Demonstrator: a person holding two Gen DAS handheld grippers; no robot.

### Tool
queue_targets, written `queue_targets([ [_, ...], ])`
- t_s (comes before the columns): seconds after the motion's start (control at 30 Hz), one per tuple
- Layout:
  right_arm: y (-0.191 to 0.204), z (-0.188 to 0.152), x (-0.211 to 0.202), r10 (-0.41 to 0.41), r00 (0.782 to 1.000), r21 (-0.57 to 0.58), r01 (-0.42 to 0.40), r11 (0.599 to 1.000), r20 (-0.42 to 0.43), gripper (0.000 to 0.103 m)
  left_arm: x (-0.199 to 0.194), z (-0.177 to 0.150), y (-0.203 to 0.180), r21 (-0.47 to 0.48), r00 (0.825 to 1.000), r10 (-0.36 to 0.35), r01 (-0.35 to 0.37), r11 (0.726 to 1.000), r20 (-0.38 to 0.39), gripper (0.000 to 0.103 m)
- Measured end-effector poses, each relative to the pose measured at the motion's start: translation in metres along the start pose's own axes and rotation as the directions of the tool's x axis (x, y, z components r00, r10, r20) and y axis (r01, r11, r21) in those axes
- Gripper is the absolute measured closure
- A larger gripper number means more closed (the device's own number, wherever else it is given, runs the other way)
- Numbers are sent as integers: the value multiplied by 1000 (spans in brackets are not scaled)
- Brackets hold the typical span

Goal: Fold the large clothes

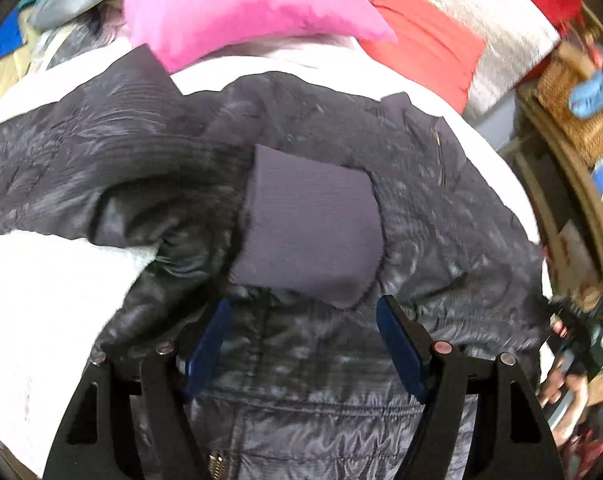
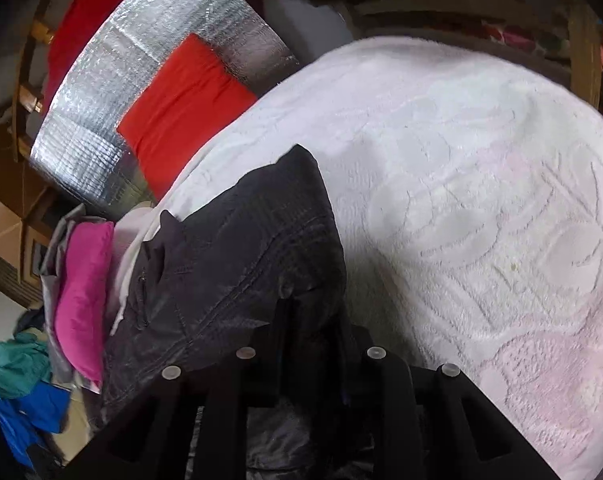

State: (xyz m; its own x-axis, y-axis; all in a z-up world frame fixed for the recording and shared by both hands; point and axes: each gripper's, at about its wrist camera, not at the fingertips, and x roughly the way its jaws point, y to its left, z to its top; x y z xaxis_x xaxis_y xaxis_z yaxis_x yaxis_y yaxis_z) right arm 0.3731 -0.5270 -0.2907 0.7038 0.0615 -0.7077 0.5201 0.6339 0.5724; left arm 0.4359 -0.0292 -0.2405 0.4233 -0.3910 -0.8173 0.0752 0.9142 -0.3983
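A dark grey quilted jacket (image 1: pixel 441 220) lies spread on a white fleece blanket (image 1: pixel 41 300). One sleeve is folded across its body, with the ribbed cuff (image 1: pixel 309 232) lying on top. My left gripper (image 1: pixel 305 340) hovers just over the jacket below the cuff, open, its blue pads (image 1: pixel 401 344) wide apart with nothing pressed between them. In the right wrist view the jacket (image 2: pixel 241 260) rises in a bunched fold at the blanket's (image 2: pixel 481 200) edge, and my right gripper (image 2: pixel 313 320) is shut on that dark fabric. A hand (image 1: pixel 557 384) shows at the jacket's right edge.
A pink cushion (image 1: pixel 241 12) and a red cushion (image 1: pixel 429 44) lie beyond the jacket on a silver foil mat (image 2: pixel 161 40). Teal and blue clothes (image 2: pixel 21 380) are piled at one side. A wicker basket (image 1: pixel 573 92) and wooden frame stand on the right.
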Motion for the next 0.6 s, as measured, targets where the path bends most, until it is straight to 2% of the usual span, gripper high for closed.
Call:
queue_targets([
  [0.03, -3, 0, 1, 5, 1000, 15, -5, 1000, -9, 57, -1, 1, 4, -18, 1000, -17, 17, 1000, 5, 27],
  [0.1, -3, -2, 2, 11, 1000, 20, -11, 1000, -7, 39, 6, 13, 10, -65, 998, -61, 61, 996, 9, 27],
  [0.13, 0, -3, 3, 0, 1000, -2, 0, 1000, 1, 42, 13, 17, 11, -80, 998, -66, 66, 995, 0, 27],
  [0.17, 5, -5, 2, -28, 1000, -42, 29, 999, 11, 48, 21, 20, 12, -86, 998, -56, 55, 995, -13, 27],
  [0.2, 10, -5, 2, -57, 998, -79, 58, 995, 16, 72, 25, 20, 11, -84, 999, -43, 41, 996, -20, 27],
  [0.27, 19, -6, -4, -80, 996, -126, 85, 988, 47, 81, 27, 22, 3, -56, 1000, -2, 3, 998, 10, 31],
  [0.33, 26, -4, -20, -54, 993, -130, 68, 989, 108, 85, 25, 26, -6, -14, 999, 35, -35, 999, 37, 56],
  [0.4, 31, -2, -37, -15, 986, -135, 38, 990, 168, 87, 21, 30, -13, 16, 996, 47, -48, 999, 73, 58],
  [0.47, 32, -1, -38, -38, 982, -143, 65, 988, 183, 87, 24, 35, -14, 36, 994, 67, -71, 997, 89, 58],
  [0.5, 29, -1, -34, -57, 985, -135, 79, 988, 162, 87, 26, 35, -15, 45, 992, 89, -93, 995, 87, 58],
  [0.6, 11, -3, -5, -137, 990, -74, 138, 988, 10, 84, 33, 34, -13, 37, 992, 117, -119, 992, 38, 57],
])
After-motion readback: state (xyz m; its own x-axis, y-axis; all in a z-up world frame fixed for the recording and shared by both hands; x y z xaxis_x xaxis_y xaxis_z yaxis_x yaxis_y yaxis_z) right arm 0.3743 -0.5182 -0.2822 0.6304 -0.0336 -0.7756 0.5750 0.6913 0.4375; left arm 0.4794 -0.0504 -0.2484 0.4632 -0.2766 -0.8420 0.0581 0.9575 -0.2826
